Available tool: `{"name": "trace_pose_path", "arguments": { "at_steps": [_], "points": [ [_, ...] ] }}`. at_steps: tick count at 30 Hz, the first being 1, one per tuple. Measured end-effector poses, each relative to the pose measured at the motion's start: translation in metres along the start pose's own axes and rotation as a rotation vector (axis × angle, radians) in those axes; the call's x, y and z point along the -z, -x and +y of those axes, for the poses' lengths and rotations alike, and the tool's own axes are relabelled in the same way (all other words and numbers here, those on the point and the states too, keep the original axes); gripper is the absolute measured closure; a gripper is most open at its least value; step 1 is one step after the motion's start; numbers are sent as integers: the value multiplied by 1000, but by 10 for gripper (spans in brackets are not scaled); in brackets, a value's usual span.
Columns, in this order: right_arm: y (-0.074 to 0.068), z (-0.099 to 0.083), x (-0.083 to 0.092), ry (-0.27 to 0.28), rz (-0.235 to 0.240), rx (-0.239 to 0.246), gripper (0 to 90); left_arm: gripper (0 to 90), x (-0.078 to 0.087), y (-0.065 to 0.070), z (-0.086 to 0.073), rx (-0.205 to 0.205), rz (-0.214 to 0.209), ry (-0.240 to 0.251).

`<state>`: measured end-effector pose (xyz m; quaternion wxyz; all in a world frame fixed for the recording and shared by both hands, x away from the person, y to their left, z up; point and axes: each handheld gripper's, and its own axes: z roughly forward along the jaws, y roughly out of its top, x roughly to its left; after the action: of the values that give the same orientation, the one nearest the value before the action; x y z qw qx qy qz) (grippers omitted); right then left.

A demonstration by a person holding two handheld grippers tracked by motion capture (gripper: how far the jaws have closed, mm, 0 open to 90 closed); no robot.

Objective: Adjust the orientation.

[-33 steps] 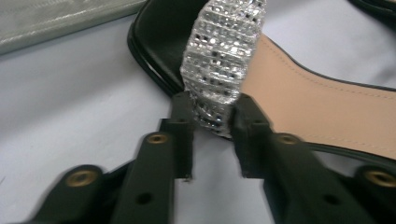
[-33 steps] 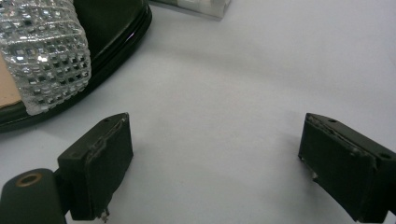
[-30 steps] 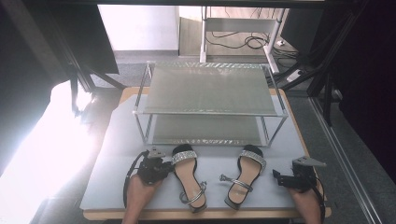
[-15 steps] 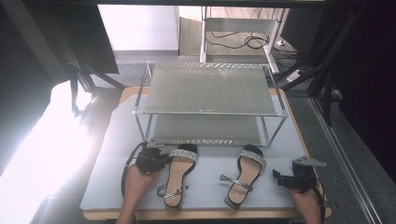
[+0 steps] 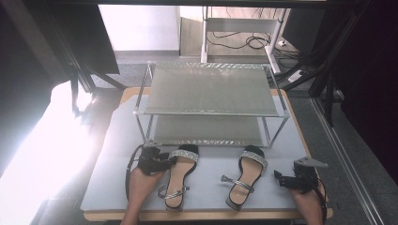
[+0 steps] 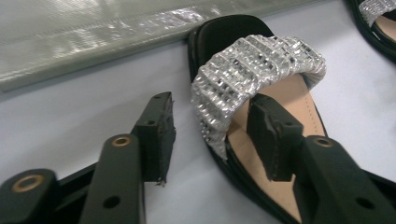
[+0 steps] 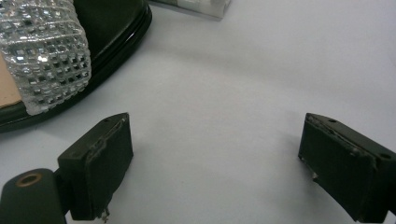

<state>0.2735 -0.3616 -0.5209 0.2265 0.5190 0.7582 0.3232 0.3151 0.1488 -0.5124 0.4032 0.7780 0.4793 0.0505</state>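
Your bench [image 5: 108, 187] is covered with a pale grey mat, and a two-tier shelf rack [image 5: 211, 89] stands at its far half, with cables on the floor beyond it. Both tiers of the rack are bare mesh.

Two black sandals with sparkling silver straps lie on the mat in front of the rack, toes toward it. The left sandal [image 5: 180, 176] lies just beside your left gripper [image 5: 162, 159]; the right sandal [image 5: 245, 180] lies between the left sandal and your right gripper [image 5: 286, 180], apart from both.

In the left gripper view your left gripper [image 6: 210, 128] straddles the outer edge of the left sandal [image 6: 261, 93] at its silver band. One jaw stands outside the shoe over the mat, the other over the tan insole just behind the band. The jaws have just been opening; they stand partly apart, and the pads press on nothing.

Your right gripper [image 7: 215, 154] hangs over bare mat with its jaws wide apart and nothing between them. The right sandal [image 7: 51, 56] lies off to its side, untouched.
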Motion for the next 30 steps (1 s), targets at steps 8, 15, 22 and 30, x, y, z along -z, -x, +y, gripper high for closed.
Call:
{"name": "trace_pose_path", "arguments": {
  "at_steps": [8, 15, 22, 30],
  "points": [
    [0, 0, 0, 0, 0, 0, 96, 628, -7, 1, 5, 15, -20, 8],
    [0, 0, 0, 0, 0, 0, 96, 705, -6, -5, 5, 71, -44, 0],
    [0, 0, 0, 0, 0, 0, 96, 734, -7, -16, 0, 200, -120, 27],
    [0, 0, 0, 1, 0, 0, 96, 748, -5, -21, 4, 282, -165, 28]
  ]
}}
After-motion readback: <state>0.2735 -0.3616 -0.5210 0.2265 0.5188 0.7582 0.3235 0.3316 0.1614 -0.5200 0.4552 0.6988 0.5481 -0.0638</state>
